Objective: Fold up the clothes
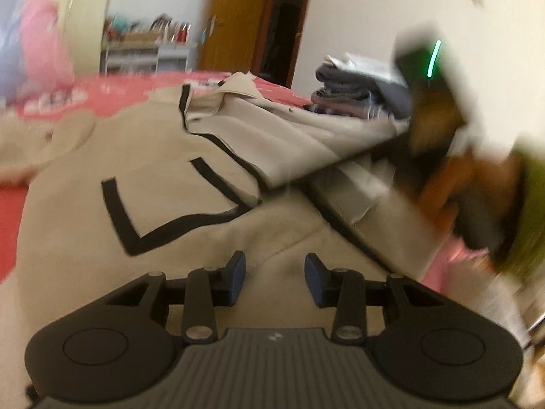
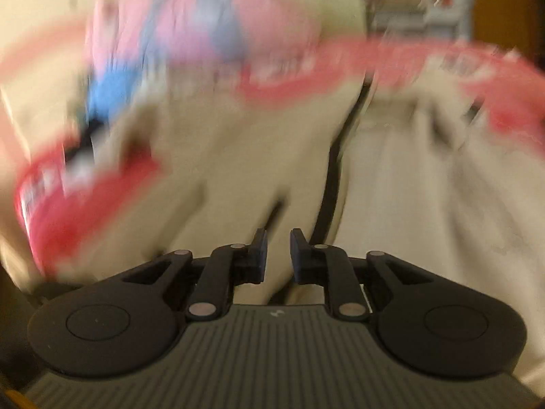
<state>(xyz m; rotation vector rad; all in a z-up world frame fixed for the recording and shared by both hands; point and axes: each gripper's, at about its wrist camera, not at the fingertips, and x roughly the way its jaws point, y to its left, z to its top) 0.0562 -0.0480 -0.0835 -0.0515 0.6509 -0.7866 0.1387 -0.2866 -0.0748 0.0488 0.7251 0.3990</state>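
Note:
A beige jacket (image 1: 85,238) with black trim and a black zip lies spread on the pink bed sheet (image 1: 112,102). My left gripper (image 1: 275,269) hovers open just above its near part, with nothing between the blue pads. One front flap (image 1: 306,143) rises taut toward the blurred right gripper (image 1: 436,109) at the right. In the right wrist view the jacket (image 2: 238,156) fills the frame. The right gripper (image 2: 278,250) stands at a narrow gap with beige cloth running between its fingers, beside the zip (image 2: 332,177).
A stack of folded grey clothes (image 1: 351,88) sits at the bed's far right. A pink and blue heap (image 1: 37,41) lies at the far left. Behind the bed are a wooden door (image 1: 238,17) and a cluttered white shelf (image 1: 146,47).

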